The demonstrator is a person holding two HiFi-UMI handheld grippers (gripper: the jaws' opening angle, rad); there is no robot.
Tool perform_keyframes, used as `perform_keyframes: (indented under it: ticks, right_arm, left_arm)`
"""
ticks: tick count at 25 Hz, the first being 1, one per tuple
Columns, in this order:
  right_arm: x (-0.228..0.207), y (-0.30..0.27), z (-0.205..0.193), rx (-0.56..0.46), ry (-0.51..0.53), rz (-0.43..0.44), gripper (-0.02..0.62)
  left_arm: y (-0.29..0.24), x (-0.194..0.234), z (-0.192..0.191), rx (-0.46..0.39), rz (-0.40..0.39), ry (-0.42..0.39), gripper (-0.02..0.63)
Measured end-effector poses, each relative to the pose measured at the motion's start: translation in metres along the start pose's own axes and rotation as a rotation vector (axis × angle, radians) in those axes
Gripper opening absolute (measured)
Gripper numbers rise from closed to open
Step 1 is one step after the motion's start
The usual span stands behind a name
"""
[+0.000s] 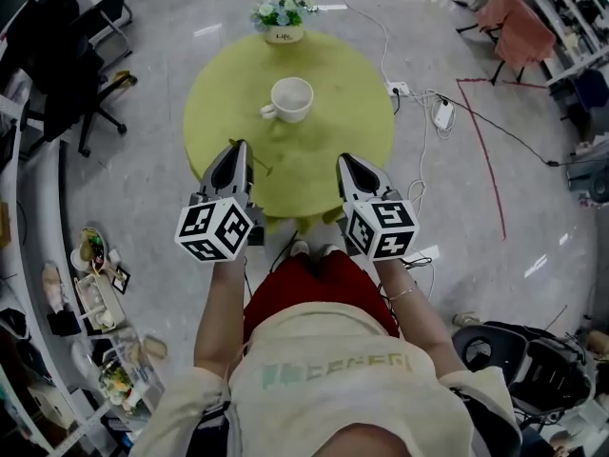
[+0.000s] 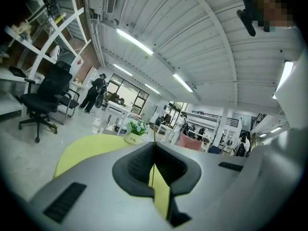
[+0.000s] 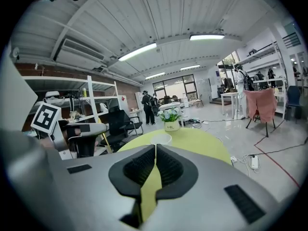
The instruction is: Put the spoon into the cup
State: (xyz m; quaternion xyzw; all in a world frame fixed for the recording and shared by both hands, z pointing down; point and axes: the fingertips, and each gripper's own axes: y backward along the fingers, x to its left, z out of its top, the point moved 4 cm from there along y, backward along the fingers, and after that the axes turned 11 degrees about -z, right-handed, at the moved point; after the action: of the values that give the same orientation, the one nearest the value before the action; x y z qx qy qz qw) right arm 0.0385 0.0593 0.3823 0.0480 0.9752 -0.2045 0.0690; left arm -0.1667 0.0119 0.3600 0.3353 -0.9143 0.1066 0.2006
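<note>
We hold the spoon (image 2: pixel 154 134) clamped in the left gripper (image 1: pixel 239 147), its thin shaft roughly upright across the jaws; the cup (image 1: pixel 291 99) stands mouth-up ahead and slightly right of that gripper, the nearer one; the right gripper (image 1: pixel 345 160), short of the cup, is closed on nothing.

The spoon (image 2: pixel 154 131) shows only as a thin sliver, edge-on in the left gripper's (image 2: pixel 154 146) closed jaws. Its bowl cannot be made out, and in the head view it is too small to tell. The right gripper (image 3: pixel 155 148) hides all of the cup (image 3: pixel 161 138) but its rim. In the head view both grippers cover the table's (image 1: pixel 219 93) near edge, and their cubes (image 1: pixel 214 228) hide the hands. The pot's (image 1: pixel 284 33) print is too small to read.
</note>
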Motion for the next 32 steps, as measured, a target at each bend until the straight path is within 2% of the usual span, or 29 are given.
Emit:
perform_keyframes:
  ticks: [8,19,32]
  right_arm:
    - [-0.005,-0.011,-0.001,0.012,0.012,-0.001,0.037]
    - [-0.039,-0.053,0.028,0.014,0.004,0.03,0.037]
    - [-0.056,-0.097,0.056,0.015,0.018,0.075,0.037]
  left_arm:
    - [-0.008,0.009,-0.002,-0.003,0.011,0.011,0.023]
    - [-0.066,0.006,0.017,-0.015,0.036,0.005,0.023]
    - [-0.126,0.009,0.046,-0.041,0.035,-0.03,0.023]
